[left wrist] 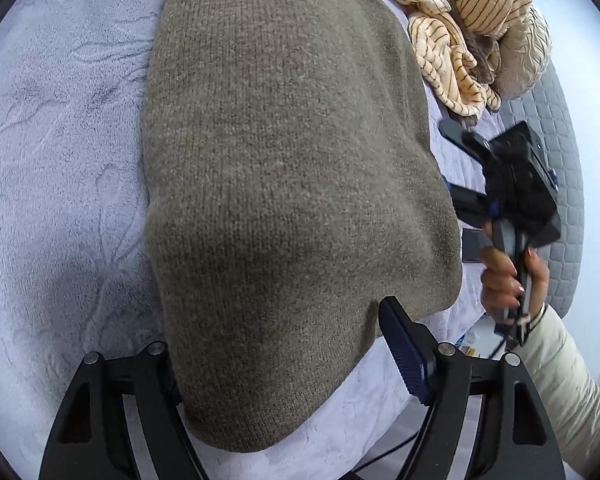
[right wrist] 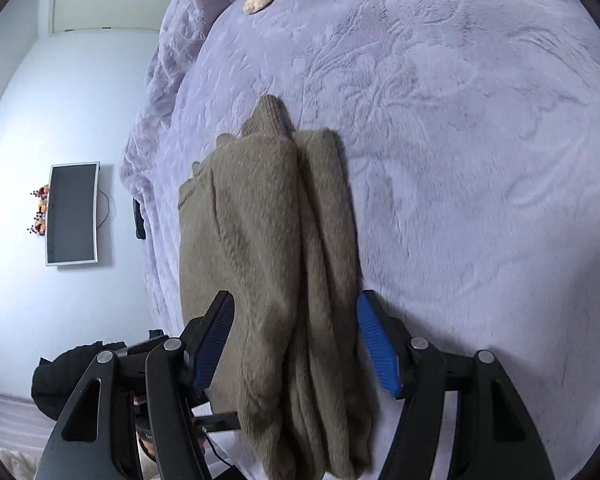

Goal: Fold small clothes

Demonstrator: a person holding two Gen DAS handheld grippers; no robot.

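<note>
Left wrist view: olive knit sweater (left wrist: 292, 184) folded on lavender bed (left wrist: 60, 160), edge between spread left claw (left wrist: 284, 364) fingers; right claw (right wrist: 296, 344) gaping astride sweater; best to close low on all layers, fold evenly

**A bedroom at home**

A plush lavender blanket (right wrist: 460, 140) covered the bed, a quilted mattress (left wrist: 556, 184) showed at its edge, striped clothes (left wrist: 456, 40) lay heaped, and a flat screen (right wrist: 73, 214) hung on the white wall (right wrist: 16, 152).
</note>
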